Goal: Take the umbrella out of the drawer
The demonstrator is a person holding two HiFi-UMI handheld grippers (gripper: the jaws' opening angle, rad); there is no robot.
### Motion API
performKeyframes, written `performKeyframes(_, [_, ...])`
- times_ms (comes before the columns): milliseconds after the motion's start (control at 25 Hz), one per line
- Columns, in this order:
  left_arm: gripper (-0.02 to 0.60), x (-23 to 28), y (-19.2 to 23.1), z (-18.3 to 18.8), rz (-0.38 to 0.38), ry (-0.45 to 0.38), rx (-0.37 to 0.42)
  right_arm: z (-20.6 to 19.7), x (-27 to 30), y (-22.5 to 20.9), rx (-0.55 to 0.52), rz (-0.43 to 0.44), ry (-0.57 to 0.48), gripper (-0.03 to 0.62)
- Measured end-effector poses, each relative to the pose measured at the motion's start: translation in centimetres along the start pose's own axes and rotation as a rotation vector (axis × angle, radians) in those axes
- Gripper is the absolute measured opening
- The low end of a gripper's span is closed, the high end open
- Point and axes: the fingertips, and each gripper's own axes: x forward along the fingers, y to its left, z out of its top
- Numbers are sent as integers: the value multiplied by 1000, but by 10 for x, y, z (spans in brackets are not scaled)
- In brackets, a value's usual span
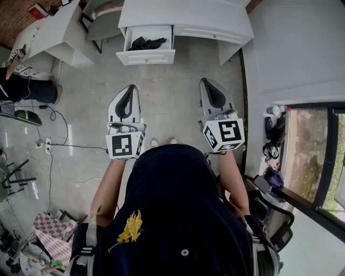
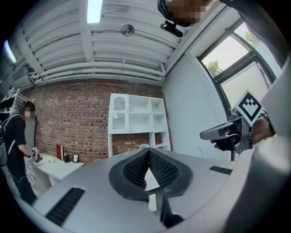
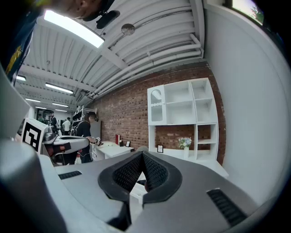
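Note:
A black folded umbrella (image 1: 146,42) lies in the open white drawer (image 1: 145,56) of the white desk (image 1: 183,13) at the top of the head view. My left gripper (image 1: 129,87) and right gripper (image 1: 207,81) are held side by side over the floor, well short of the drawer, both pointing toward it. In the left gripper view the left gripper (image 2: 148,150) has its jaws together with nothing between them. The right gripper (image 3: 142,154) in its own view is likewise shut and empty.
A second white table (image 1: 48,32) and a chair (image 1: 102,21) stand to the left of the desk. Cables (image 1: 59,145) trail on the floor at the left. A white shelf unit (image 2: 136,118) stands against a brick wall. A window runs along the right.

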Motion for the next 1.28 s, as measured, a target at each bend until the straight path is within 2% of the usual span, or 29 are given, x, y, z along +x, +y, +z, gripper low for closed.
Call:
performKeyframes(240, [18, 9, -8, -3, -17, 14, 16, -3, -10, -9, 17, -7, 4, 26])
performKeyframes(520, [18, 10, -5, -6, 4, 40, 15, -14, -13, -14, 32, -20, 36, 26])
performKeyframes(880, [18, 1, 2, -19, 42, 98, 22, -23, -17, -1, 75, 27, 46, 26])
performKeyframes(1120, [18, -3, -1, -16, 54, 109, 45, -27, -17, -2, 102, 45, 34, 26])
performKeyframes(1280, [18, -3, -10, -16, 45, 97, 31, -29, -22, -5, 117, 62, 11, 26])
